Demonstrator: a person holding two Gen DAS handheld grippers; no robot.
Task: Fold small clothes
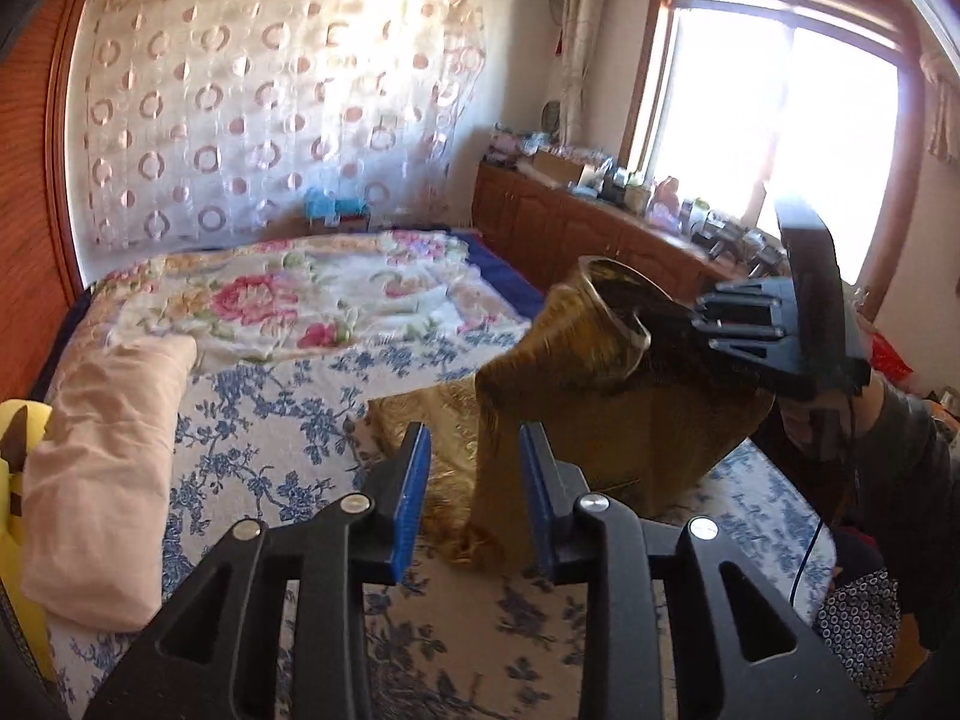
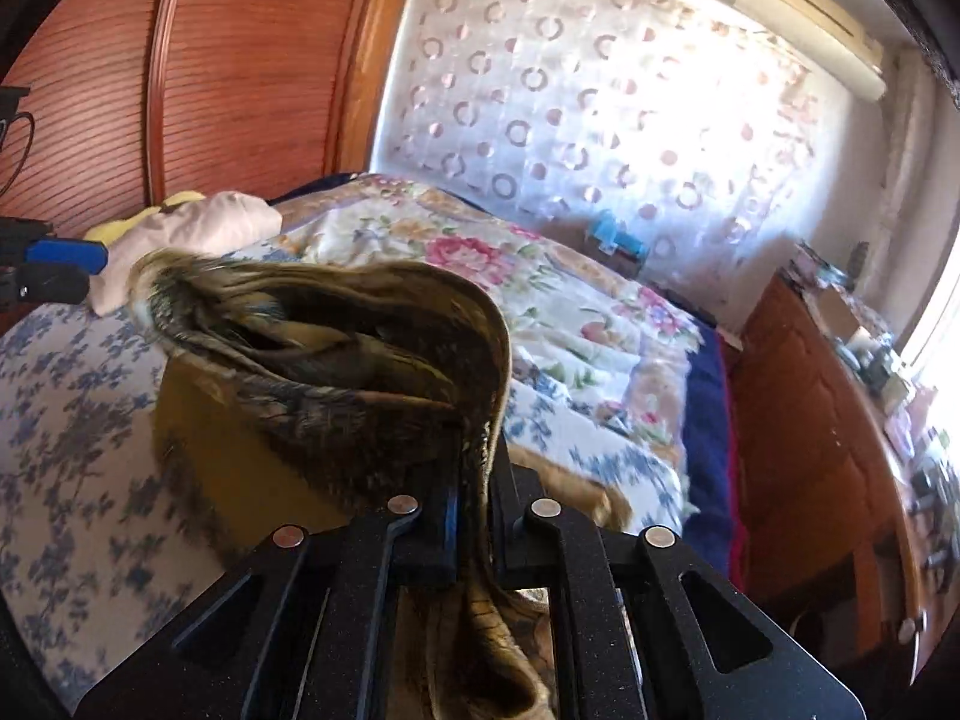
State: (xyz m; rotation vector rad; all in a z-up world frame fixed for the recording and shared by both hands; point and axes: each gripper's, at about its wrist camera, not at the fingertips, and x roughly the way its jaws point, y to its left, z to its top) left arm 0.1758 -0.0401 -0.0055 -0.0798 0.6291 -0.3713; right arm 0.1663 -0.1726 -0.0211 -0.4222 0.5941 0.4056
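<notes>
A small golden-brown garment (image 1: 576, 396) hangs lifted above the bed, its lower part draped on the blue-floral sheet (image 1: 282, 432). My right gripper (image 2: 474, 480) is shut on the garment's edge (image 2: 336, 348) and holds it up; it also shows in the left wrist view (image 1: 708, 324) at the right. My left gripper (image 1: 474, 468) is open, with its blue pads on either side of the hanging cloth's lower fold, not clamping it. Its tip shows at the left edge of the right wrist view (image 2: 60, 267).
A folded pink cloth (image 1: 108, 438) and a yellow item (image 1: 15, 450) lie at the bed's left. A floral quilt (image 1: 300, 294) covers the far half. A wooden cabinet (image 1: 600, 234) with clutter stands under the window on the right. A wooden wardrobe (image 2: 210, 72) stands behind the bed.
</notes>
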